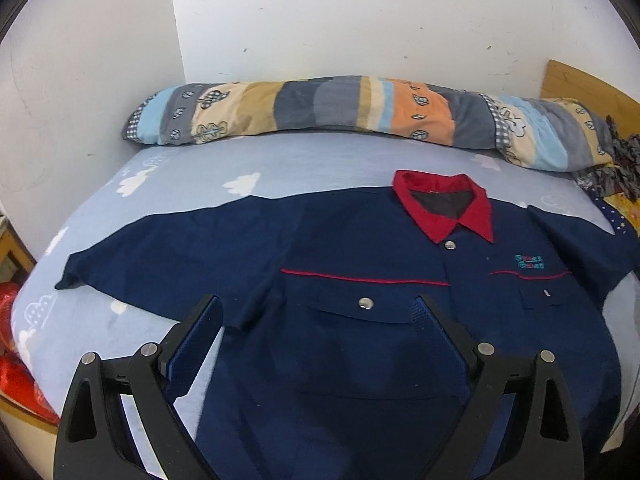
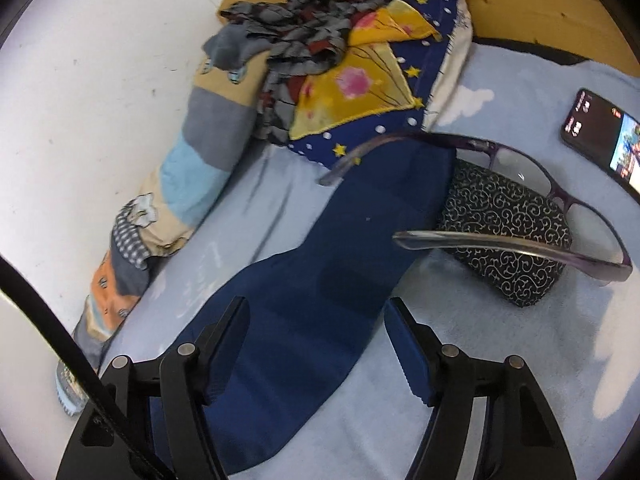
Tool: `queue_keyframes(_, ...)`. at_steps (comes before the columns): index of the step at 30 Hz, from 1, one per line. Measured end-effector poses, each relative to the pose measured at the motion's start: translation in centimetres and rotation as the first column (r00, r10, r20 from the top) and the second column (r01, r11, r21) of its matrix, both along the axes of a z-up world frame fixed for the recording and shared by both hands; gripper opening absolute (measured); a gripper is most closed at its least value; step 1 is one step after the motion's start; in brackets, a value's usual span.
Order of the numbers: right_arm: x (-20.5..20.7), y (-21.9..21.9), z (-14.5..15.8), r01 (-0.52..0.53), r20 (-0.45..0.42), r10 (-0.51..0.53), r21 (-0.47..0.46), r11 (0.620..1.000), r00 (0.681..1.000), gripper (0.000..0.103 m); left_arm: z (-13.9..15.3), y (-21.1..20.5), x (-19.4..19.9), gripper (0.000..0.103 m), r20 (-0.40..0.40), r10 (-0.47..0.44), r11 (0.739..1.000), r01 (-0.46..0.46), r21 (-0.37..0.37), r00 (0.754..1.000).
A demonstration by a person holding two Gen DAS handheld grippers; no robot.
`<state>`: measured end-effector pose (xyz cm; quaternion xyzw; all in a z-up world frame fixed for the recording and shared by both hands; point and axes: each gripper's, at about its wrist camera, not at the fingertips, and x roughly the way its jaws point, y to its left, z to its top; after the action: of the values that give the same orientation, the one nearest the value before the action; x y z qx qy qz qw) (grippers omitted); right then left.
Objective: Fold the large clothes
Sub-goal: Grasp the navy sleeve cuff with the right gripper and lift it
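Observation:
A navy short-sleeved shirt (image 1: 360,320) with a red collar (image 1: 444,208) lies flat, front up, on the light blue bed sheet (image 1: 192,168). My left gripper (image 1: 318,312) is open and empty, above the shirt's left chest pocket and armpit. In the right wrist view the shirt's right sleeve (image 2: 320,280) stretches away across the sheet. My right gripper (image 2: 316,320) is open and empty, with its jaws on either side of that sleeve, just above it.
A long patchwork bolster (image 1: 360,108) lies along the wall. Purple glasses (image 2: 540,200) rest on a patterned case (image 2: 504,232) beside the sleeve end. A phone (image 2: 604,136) lies further right. A yellow-and-blue cloth (image 2: 360,80) and crumpled scarf (image 2: 312,20) sit beyond.

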<state>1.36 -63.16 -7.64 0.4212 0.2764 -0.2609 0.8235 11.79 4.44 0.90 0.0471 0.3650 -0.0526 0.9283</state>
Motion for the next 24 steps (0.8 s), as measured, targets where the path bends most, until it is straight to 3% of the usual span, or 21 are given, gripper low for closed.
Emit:
queue_keyframes(4, 1.2, -0.5, -1.5, 0.027, -0.082, -0.029, -0.026, 0.999, 0.996, 0.075, -0.4, -1.2, 0.3, 0.095, -0.012, -0.034, 0.999, 0.034, 0.001, 0.999)
queue_keyframes(8, 2.5, -1.8, -3.0, 0.063, -0.102, -0.065, -0.023, 0.998, 0.993, 0.051, -1.1, -2.0, 1.3, 0.095, -0.046, -0.051, 0.998, 0.050, -0.022, 0.998)
queue_keyframes(10, 3.0, -2.4, -3.6, 0.082, -0.085, -0.082, -0.012, 0.997, 0.993, 0.043, -1.4, -2.7, 2.4, 0.095, -0.083, -0.077, 0.995, 0.071, -0.073, 0.994)
queue_keyframes(12, 3.6, -2.8, -4.0, 0.096, -0.083, -0.098, -0.027, 0.995, 0.992, 0.037, -1.6, -3.6, 3.0, 0.095, -0.079, -0.085, 0.995, 0.081, -0.055, 0.993)
queue_keyframes(14, 4.2, -2.9, -4.0, 0.079, -0.083, -0.083, -0.055, 0.995, 0.993, 0.005, -1.6, -4.5, 3.1, 0.095, -0.054, -0.088, 0.996, 0.088, -0.013, 0.995)
queue_keyframes(18, 4.3, -0.7, -0.6, 0.037, -0.044, -0.046, -0.203, 0.978, 0.998, 0.004, -1.3, -5.6, 2.9, 0.095, 0.009, -0.090, 0.995, 0.090, 0.052, 0.996)
queue_keyframes(24, 5.3, 4.0, 7.1, -0.053, 0.028, 0.067, -0.353, 0.934, 0.997, 0.003, -1.1, -6.2, 4.0, 0.095, -0.012, -0.086, 0.996, 0.086, 0.001, 0.996)
